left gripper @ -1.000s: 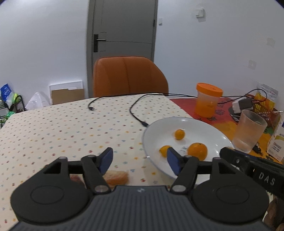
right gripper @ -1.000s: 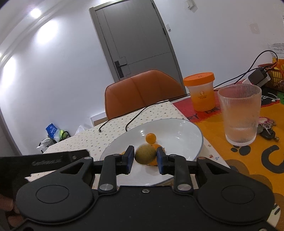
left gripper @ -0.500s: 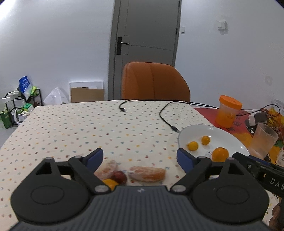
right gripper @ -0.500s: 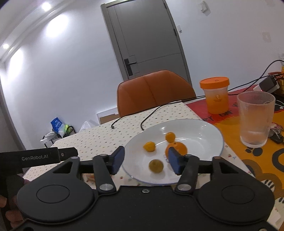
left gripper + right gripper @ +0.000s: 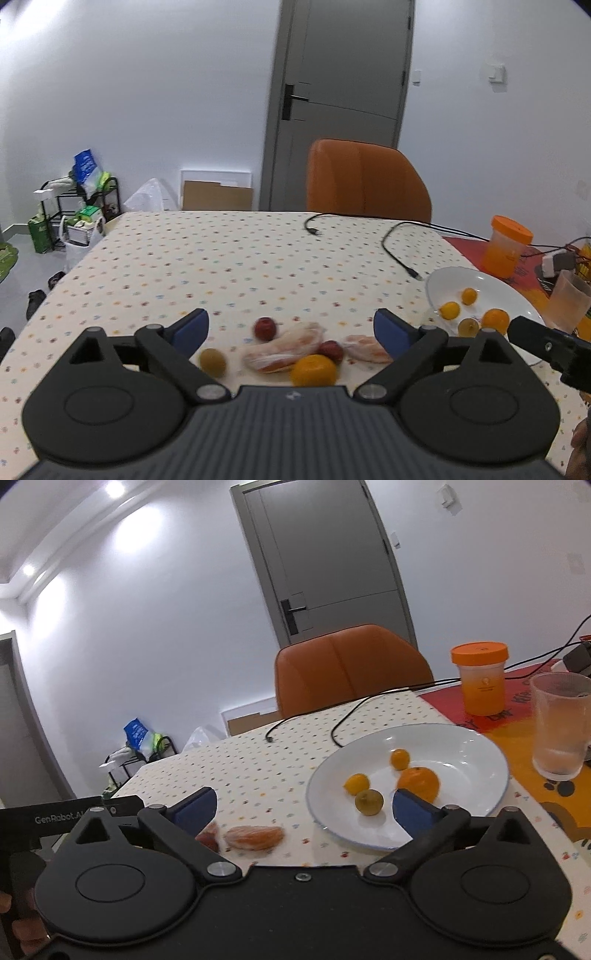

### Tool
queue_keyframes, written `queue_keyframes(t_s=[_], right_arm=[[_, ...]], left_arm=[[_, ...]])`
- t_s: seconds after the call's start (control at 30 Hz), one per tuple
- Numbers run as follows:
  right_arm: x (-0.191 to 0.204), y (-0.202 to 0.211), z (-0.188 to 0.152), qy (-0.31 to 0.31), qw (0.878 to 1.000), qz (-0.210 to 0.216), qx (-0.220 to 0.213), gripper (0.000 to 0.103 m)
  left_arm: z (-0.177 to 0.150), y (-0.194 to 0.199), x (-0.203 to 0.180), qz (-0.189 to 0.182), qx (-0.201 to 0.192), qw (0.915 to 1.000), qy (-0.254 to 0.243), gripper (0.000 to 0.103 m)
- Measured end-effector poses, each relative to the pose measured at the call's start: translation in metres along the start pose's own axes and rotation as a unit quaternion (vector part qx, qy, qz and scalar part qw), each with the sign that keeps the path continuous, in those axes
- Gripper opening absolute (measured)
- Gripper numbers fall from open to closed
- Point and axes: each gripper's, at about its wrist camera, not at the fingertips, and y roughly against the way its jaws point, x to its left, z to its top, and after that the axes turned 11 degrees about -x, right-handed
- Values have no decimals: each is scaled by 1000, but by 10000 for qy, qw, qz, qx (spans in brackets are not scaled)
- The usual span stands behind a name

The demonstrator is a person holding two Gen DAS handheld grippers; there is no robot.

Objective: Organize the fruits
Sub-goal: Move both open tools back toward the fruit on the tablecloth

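A white plate (image 5: 476,746) on the dotted tablecloth holds an orange (image 5: 419,783), two small yellow-orange fruits (image 5: 357,783) and a green-brown fruit (image 5: 368,802). My right gripper (image 5: 303,808) is open and empty, just in front of the plate's near rim. My left gripper (image 5: 291,328) is open wide above loose fruit on the cloth: an orange (image 5: 314,370), a green-brown fruit (image 5: 212,362), two red fruits (image 5: 265,328) and wrapped peeled segments (image 5: 286,347). The plate (image 5: 491,286) lies to the right in the left wrist view.
An orange chair (image 5: 365,181) stands at the far side of the table. Black cables (image 5: 395,247) cross the cloth behind the plate. An orange-lidded jar (image 5: 480,679) and a ribbed glass (image 5: 561,723) stand right of the plate on an orange mat.
My right gripper opened and let the green-brown fruit go onto the plate, then drew back. My left gripper opened wider and swung left, bringing the loose fruit into view.
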Motion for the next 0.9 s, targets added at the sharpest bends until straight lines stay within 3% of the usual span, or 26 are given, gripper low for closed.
queue_keyframes(t_s=[0.6,0.9], right_arm=[[40,-10,-16,167,9984,409,340,103],[51,-21,-25,259,9968,564,500,103]], left_arm=[[-4,18,70,632,-58,9968,488,95],[-12,14,79,591,-38,9968,538,94]])
